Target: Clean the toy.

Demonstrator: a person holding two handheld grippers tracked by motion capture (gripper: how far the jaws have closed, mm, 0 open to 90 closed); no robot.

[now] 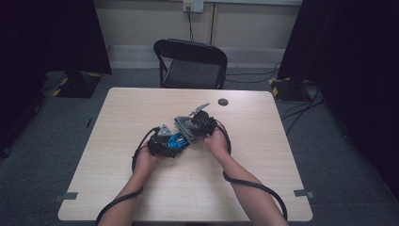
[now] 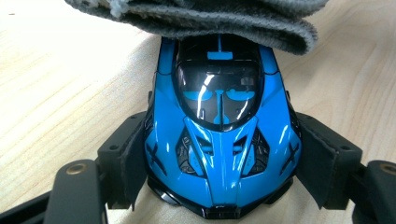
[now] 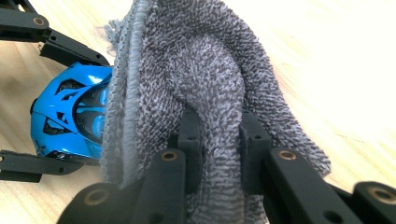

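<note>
Bare table (image 1: 141,108) all around; only a small dark disc (image 1: 223,101) beyond, chair (image 1: 190,63) behind the far edge.

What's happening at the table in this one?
A person works two handheld tools over the wooden table. The left claw is clamped on the sides of a blue toy car. The right claw pinches a folded grey cloth and holds it against the car's far end, apparently wiping it.
</note>
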